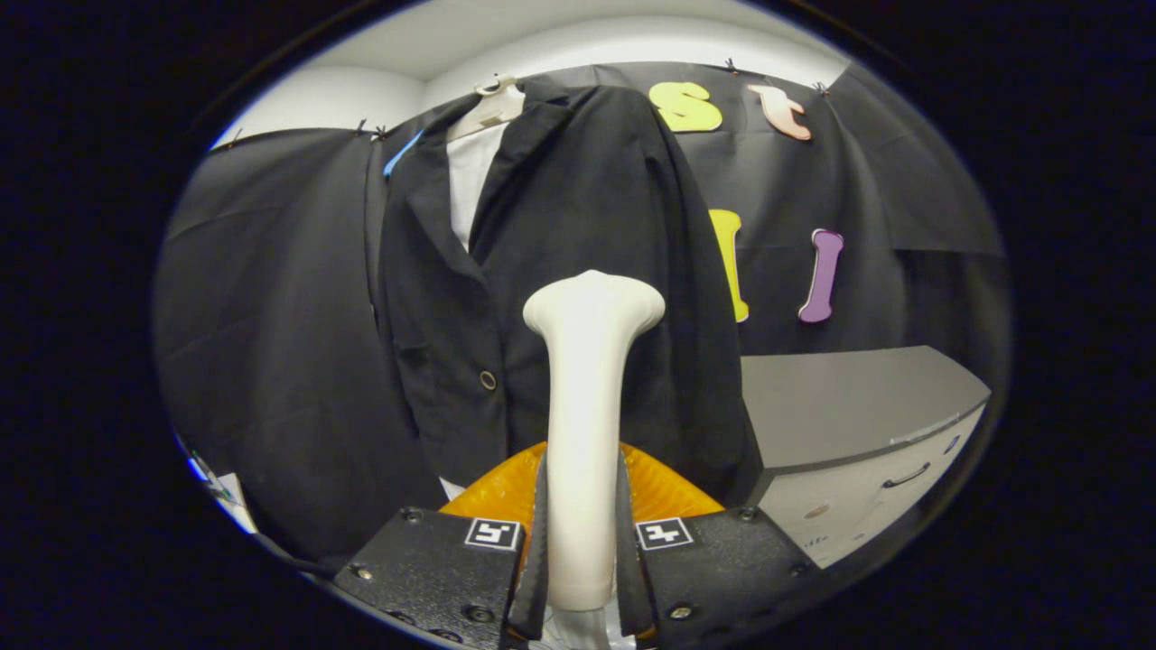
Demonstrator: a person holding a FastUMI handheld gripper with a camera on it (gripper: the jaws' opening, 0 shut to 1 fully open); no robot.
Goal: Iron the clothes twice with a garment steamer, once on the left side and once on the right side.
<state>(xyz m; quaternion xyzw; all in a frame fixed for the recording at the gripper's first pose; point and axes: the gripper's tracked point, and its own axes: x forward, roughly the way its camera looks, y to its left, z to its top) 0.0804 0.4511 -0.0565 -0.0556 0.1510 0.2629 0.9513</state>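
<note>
Centrally, the gripper (582,524) is clamping both fingers on the white plastic garment steamer (587,406), its flared head facing the black hanging jacket (560,271).

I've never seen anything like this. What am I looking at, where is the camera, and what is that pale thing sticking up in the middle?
The camera rides on a hand-held gripper that a person carries; there is no robot arm. It looks forward along the jaws, the two dark blocks at the bottom, and its wide lens bends the scene into a round image.

The pale thing is a garment steamer. The jaws are closed on its handle from both sides, and its flared head points up at the clothes. The orange part just beyond the jaws looks like part of the steamer, though I cannot be sure.

Ahead hangs a black jacket on a hanger, over something white. A grey cabinet with drawers stands beside it.
</note>
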